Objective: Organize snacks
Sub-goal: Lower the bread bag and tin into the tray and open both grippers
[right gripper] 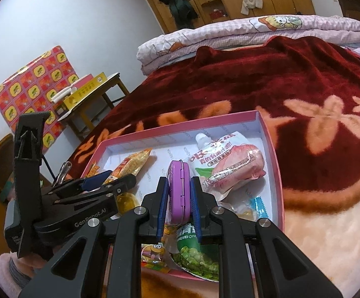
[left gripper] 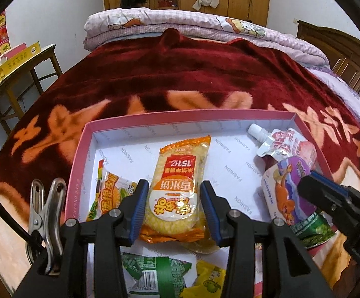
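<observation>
Working from the bed (left gripper: 180,74) down: its red flowered blanket carries a shallow pink box (left gripper: 155,121), and all the snacks lie inside it. My left hand-held gripper (left gripper: 173,207) points down over the box's near edge, and the orange rice cracker pack (left gripper: 180,186) sits right between its blue pads, long axis running away from me toward the far edge, in line with the fingers. The pads look pressed to the pack's sides, though I can't be sure how firmly. My right hand-held gripper (right gripper: 179,197) is pinching a purple tin (right gripper: 178,191) on edge, jaws closed tight on it, near the box's right side, just before the pink spouted pouch (right gripper: 227,164). A green pea bag (right gripper: 194,253) lies under it at the near edge. I judge the cracker pack, already lined up with the left side, is the next thing to set down.
</observation>
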The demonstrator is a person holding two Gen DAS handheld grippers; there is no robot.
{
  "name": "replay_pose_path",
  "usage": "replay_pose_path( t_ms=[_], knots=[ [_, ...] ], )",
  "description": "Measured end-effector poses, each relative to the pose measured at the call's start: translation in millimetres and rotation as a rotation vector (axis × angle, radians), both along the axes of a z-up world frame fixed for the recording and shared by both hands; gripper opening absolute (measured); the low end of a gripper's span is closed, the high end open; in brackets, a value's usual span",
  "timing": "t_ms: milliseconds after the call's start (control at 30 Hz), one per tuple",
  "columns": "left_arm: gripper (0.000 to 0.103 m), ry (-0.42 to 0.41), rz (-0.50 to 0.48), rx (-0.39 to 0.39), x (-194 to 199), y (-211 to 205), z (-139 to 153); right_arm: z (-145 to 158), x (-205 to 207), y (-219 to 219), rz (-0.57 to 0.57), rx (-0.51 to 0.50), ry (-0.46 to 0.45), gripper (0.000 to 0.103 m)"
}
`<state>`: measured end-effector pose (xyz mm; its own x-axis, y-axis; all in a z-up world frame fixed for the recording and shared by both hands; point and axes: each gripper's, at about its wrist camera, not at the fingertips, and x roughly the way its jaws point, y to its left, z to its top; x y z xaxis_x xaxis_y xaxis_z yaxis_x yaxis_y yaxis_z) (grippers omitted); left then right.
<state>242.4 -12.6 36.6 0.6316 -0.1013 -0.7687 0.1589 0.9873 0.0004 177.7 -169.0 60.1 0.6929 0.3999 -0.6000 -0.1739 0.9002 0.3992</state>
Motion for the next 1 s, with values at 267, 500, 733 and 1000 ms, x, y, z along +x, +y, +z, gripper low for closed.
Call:
replay_pose_path(
  t_ms=[267, 500, 733, 1000],
  knots=[
    [0.045, -0.004, 0.019, -0.011, -7.3, 6.5, 6.4, 8.9, -8.8, 3.2, 0.010, -0.011, -0.037, 0.027],
    [0.045, -0.022, 0.022, -0.024, -21.8, 9.6, 17.3, 13.9, -18.3, 3.2, 0.015, -0.007, -0.054, 0.029],
    [0.045, -0.038, 0.011, -0.030, -38.8, 6.2, 27.6, 19.8, -30.1, -0.6, 0.010, 0.008, -0.060, 0.029],
    [0.045, -0.045, 0.004, -0.036, -58.8, 5.3, 34.6, 20.6, -41.7, -4.9, 0.008, 0.021, -0.044, 0.029]
  ],
)
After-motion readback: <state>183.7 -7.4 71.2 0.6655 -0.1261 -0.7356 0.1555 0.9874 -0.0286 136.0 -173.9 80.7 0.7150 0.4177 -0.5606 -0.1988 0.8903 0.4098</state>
